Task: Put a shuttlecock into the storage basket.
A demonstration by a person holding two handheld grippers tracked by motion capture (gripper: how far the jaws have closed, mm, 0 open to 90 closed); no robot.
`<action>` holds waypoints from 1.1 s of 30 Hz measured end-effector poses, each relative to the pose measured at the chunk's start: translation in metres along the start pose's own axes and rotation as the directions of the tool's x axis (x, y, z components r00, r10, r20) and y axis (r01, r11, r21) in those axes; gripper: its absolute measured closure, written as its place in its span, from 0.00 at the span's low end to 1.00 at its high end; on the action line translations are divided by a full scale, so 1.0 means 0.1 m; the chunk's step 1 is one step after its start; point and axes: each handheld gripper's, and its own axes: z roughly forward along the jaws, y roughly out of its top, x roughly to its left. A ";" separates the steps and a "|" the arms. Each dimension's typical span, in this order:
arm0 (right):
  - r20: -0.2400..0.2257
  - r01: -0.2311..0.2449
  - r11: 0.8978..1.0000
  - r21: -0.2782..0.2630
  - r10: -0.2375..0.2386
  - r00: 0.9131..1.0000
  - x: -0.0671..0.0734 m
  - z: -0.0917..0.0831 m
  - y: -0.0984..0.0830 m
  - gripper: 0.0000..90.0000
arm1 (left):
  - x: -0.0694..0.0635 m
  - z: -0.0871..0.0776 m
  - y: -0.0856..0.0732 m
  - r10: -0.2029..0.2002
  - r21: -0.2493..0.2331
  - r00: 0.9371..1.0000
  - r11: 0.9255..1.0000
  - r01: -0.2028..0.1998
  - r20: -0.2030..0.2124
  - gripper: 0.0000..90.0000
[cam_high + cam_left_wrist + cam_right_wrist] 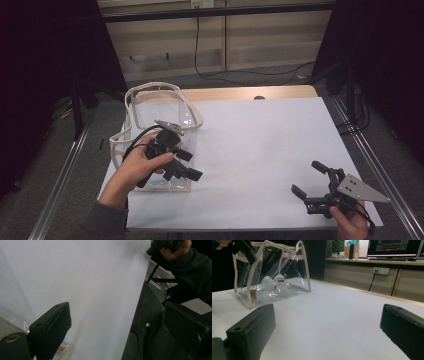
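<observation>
— Gripper on the left first: where is it, and what has it got?

— Left gripper (186, 164) hovers at the near front edge of the clear bag (150, 115), which stands at the left end of the white bench (260, 150). Its jaws are spread wide with nothing between them, and they point rightward, away from the bag's inside.

— What is in the bag?

— Two white shuttlecocks (277, 285) rest on its floor, seen through the wall in the right gripper view. Its cream-trimmed mouth opens upward, with the handles (165, 95) looping above it.

— And on the right?

— Right gripper (309, 178) sits low at the near right corner of the bench, jaws wide apart and empty, aimed leftward at the bag across bare bench.

— Which hand should move?

— I'd say the left: it is right at the bag, while the right one is well apart from it. The shuttlecocks lie below and behind the left gripper, so it would probably need to turn and come down through the open top.
</observation>
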 end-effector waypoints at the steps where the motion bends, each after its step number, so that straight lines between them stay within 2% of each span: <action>1: 0.000 0.000 1.000 0.000 0.000 1.000 0.00 0.00 0.00 0.00 | 0.00 0.01 -0.01 0.003 0.004 1.000 1.000 -0.003 0.003 0.09; 13: 0.001 0.000 1.000 -0.001 0.000 1.000 0.00 0.00 0.00 0.00 | 0.01 0.05 -0.08 0.003 0.010 1.000 1.000 -0.003 -0.018 0.09; 33: 0.000 -0.001 1.000 0.000 0.001 1.000 0.00 0.00 0.00 0.00 | 0.03 0.12 -0.27 0.010 0.014 1.000 1.000 -0.010 -0.015 0.09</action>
